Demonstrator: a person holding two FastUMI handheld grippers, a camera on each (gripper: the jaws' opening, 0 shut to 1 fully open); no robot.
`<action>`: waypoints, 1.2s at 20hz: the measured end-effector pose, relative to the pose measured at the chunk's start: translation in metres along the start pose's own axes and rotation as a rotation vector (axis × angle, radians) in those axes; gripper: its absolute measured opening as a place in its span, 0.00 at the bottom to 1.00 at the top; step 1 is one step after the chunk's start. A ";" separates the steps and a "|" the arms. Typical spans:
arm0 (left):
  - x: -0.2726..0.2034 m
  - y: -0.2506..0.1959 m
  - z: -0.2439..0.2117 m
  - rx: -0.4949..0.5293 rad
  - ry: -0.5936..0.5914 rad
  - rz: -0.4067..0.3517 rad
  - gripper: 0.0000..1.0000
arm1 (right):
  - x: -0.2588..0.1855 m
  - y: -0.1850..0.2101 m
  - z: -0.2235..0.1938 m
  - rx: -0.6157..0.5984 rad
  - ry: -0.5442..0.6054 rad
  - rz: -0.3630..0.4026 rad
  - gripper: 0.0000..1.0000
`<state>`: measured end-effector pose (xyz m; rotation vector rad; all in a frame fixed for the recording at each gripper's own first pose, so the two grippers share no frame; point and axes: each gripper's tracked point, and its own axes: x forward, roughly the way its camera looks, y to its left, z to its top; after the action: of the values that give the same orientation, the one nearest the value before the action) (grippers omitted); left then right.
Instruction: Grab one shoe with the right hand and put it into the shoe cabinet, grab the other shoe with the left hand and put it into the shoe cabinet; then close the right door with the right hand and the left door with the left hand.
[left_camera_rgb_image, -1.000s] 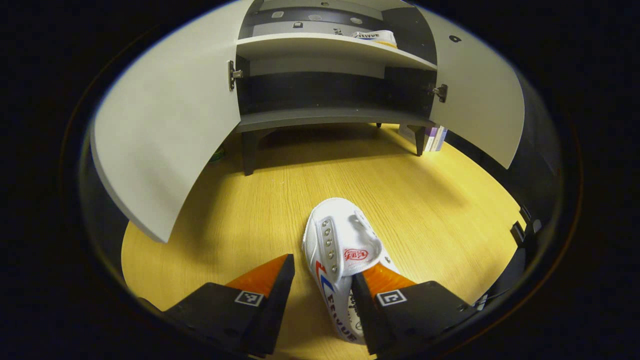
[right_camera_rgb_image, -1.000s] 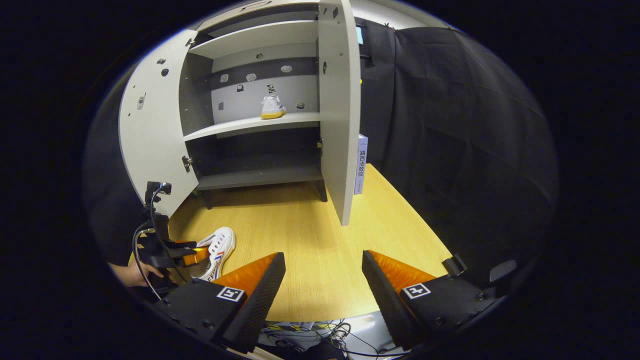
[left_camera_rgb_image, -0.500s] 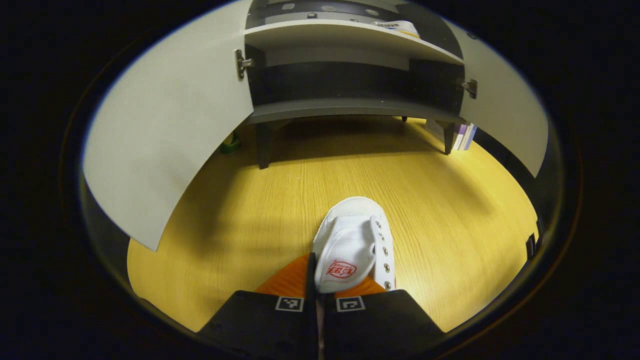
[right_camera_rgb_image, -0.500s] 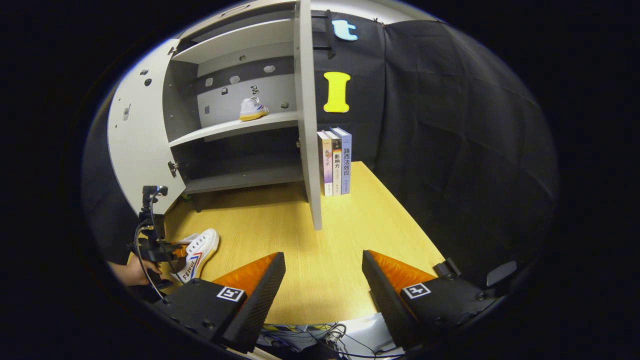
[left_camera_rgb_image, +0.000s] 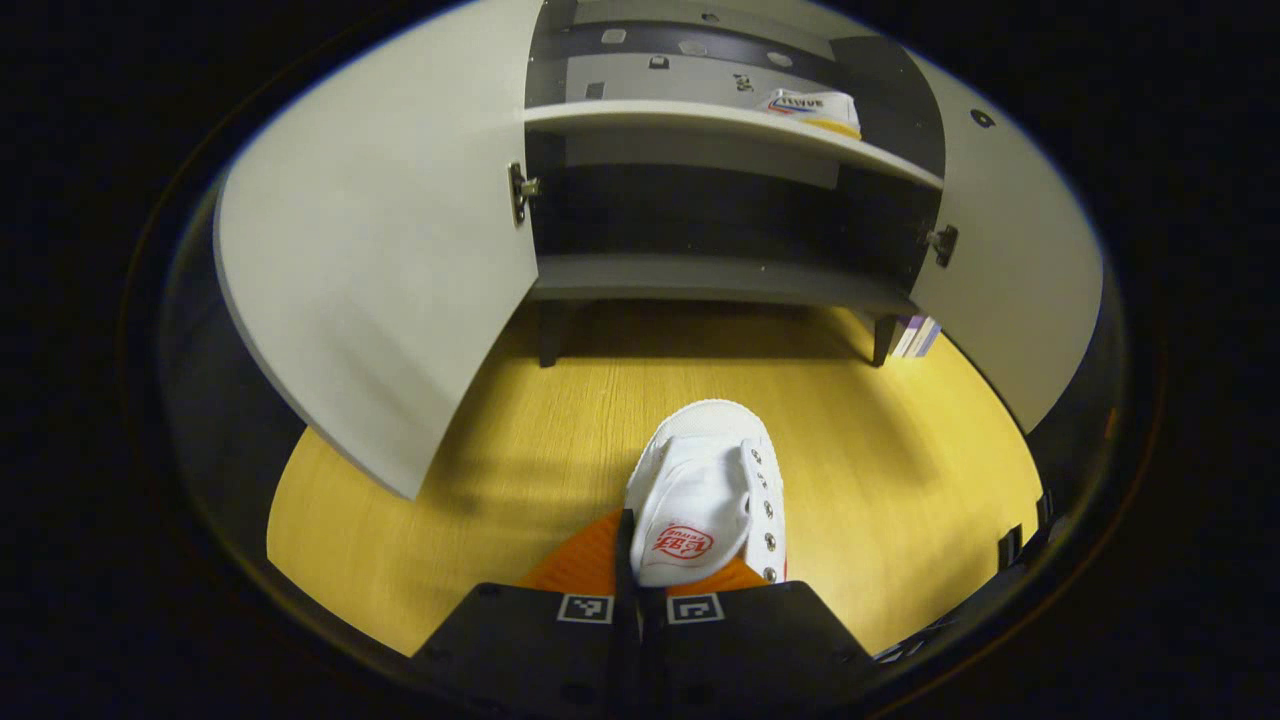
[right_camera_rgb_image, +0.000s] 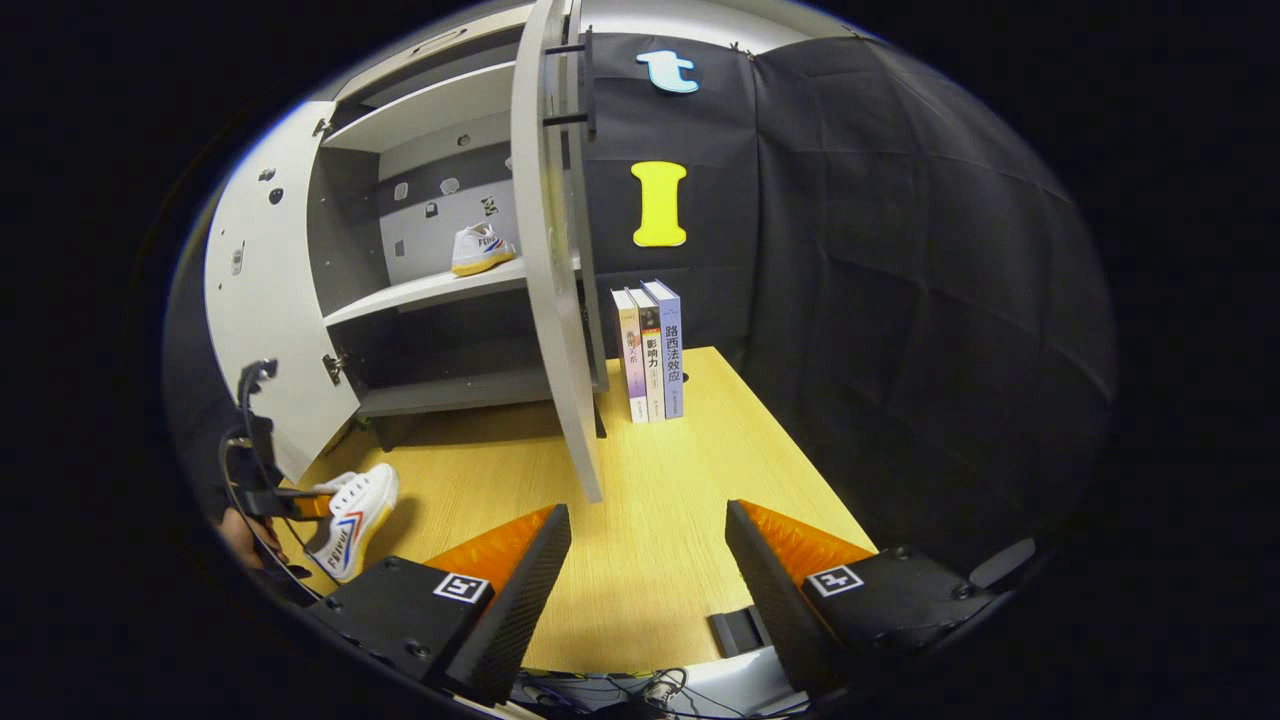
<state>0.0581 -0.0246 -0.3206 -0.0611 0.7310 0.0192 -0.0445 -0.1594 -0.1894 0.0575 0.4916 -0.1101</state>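
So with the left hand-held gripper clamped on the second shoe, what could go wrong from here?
The left hand-held gripper pinches only the rear of the shoe, so it may droop or slip out. The open left door juts toward the path and could be clipped. The first shoe already sits at the shelf's right, so a careless placement could knock it.

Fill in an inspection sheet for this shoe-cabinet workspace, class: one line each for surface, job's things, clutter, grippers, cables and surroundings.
Surface: wooden tabletop, bare in front of the cabinet.
Job's things: shoe cabinet stands with both doors open; one white shoe sits on its upper shelf; the other shoe is held at the left gripper.
Clutter: three books upright beside the cabinet.
Grippers: left gripper shut on the other shoe; right gripper open, holding nothing, over the table's near edge.
Cables: a bundle of cables below the near edge.
Surroundings: black cloth wall.
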 end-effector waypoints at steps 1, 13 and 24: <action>-0.012 -0.004 0.017 -0.010 -0.025 -0.006 0.05 | 0.001 -0.003 0.003 0.003 -0.007 0.006 0.99; -0.089 -0.044 0.234 -0.022 -0.174 -0.024 0.05 | 0.014 -0.055 0.070 -0.026 -0.201 0.016 0.99; 0.002 -0.038 0.400 -0.011 -0.195 0.088 0.05 | 0.036 -0.101 0.086 -0.011 -0.218 0.007 0.99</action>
<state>0.3276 -0.0375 -0.0225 -0.0365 0.5378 0.1117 0.0153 -0.2697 -0.1334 0.0359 0.2748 -0.1056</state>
